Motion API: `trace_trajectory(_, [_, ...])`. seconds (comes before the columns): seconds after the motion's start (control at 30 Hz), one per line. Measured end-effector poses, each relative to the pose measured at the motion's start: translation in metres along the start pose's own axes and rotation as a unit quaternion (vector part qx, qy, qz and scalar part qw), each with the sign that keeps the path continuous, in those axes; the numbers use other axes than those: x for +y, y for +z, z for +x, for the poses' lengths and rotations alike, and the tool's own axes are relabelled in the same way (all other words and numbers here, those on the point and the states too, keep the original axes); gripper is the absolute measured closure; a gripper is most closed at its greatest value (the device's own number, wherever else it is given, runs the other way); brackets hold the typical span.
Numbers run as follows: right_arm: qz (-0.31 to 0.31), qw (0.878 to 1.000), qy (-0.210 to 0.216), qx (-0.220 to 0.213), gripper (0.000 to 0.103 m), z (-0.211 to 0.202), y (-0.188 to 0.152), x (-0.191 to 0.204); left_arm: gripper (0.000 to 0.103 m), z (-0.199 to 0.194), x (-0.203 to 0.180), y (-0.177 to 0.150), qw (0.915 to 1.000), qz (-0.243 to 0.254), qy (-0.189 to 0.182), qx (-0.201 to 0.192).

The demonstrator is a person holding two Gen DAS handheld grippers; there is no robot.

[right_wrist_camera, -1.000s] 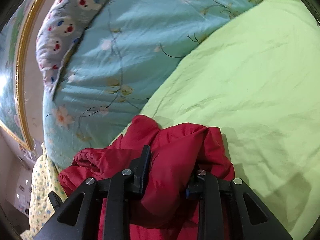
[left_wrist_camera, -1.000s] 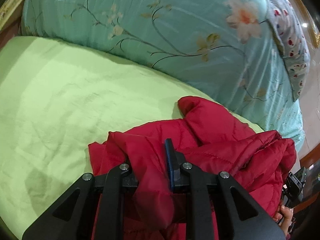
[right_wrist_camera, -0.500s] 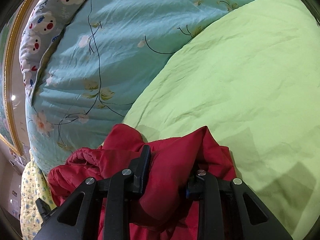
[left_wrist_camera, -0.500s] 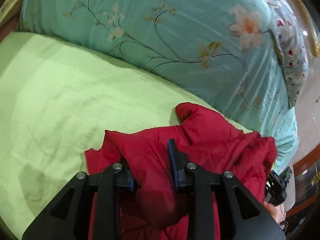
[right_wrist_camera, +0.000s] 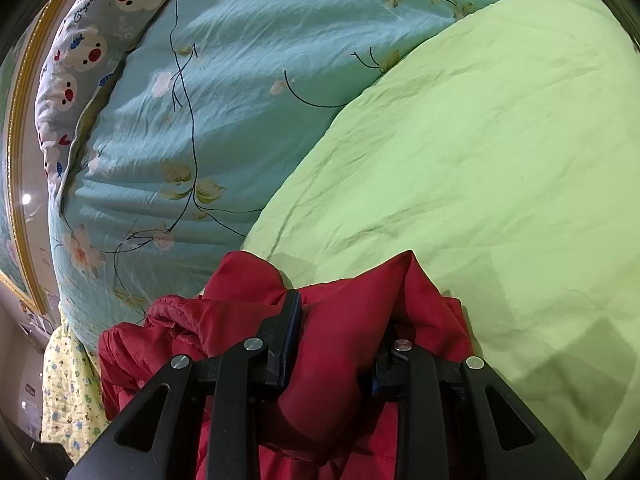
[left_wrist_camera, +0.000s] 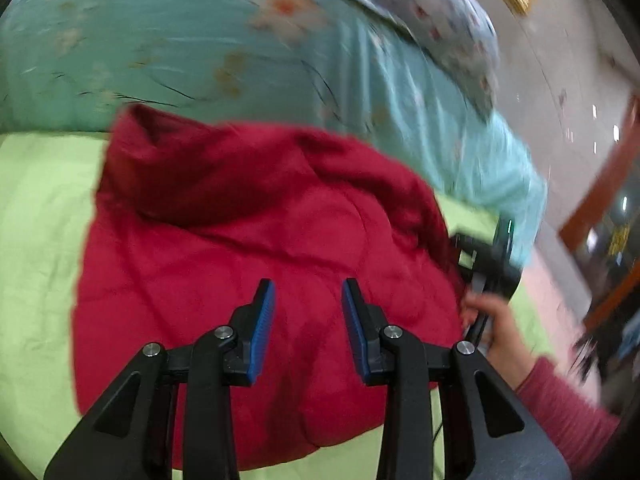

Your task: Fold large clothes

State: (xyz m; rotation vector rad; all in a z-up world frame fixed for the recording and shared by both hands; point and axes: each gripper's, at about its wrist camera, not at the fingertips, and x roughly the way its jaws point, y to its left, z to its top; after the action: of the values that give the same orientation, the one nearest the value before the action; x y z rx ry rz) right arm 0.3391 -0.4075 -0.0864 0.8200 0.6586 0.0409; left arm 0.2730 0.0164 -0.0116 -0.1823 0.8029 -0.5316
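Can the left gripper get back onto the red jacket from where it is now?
Probably yes: the left gripper hovers open right over the red jacket, jaws empty, nothing between them.

The jacket lies on the bed sheet, with the big quilt behind it. A pillow sits on the quilt's far side. The left gripper hangs over the jacket, and the right gripper has a bunch of jacket between its fingers
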Motion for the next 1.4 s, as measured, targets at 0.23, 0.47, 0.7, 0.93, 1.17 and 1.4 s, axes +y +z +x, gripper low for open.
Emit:
trace_trajectory(0.23, [-0.002,1.000,0.003,0.007,0.071,-0.014,0.003,0.010,0.071,0.050,0.002,-0.013,0.9965,0.018,0.082,0.010])
trace_trajectory(0.47, [-0.099,0.994,0.005,-0.041,0.049,-0.091,-0.015,0.057,0.072,0.067,0.006,-0.010,0.9935,0.017,0.112,0.003])
trace_trajectory(0.7, [-0.341,0.937,-0.042,0.067,0.048,-0.054,-0.085,0.125,0.072,0.083,0.009,-0.004,0.9925,0.008,0.122,0.010])
trace_trajectory(0.93, [-0.349,0.925,-0.112,0.097,0.049,0.008,-0.077,0.114,0.072,0.069,0.014,-0.006,0.9954,-0.003,0.095,0.009])
trace_trajectory(1.17, [-0.300,0.942,-0.104,0.105,0.049,0.026,-0.056,0.094,0.074,0.050,0.062,0.001,0.9895,-0.055,0.133,-0.002])
trace_trajectory(1.4, [-0.283,0.947,-0.095,0.116,0.048,0.037,-0.051,0.089,0.075,0.090,0.088,0.011,0.9870,-0.085,0.134,0.028])
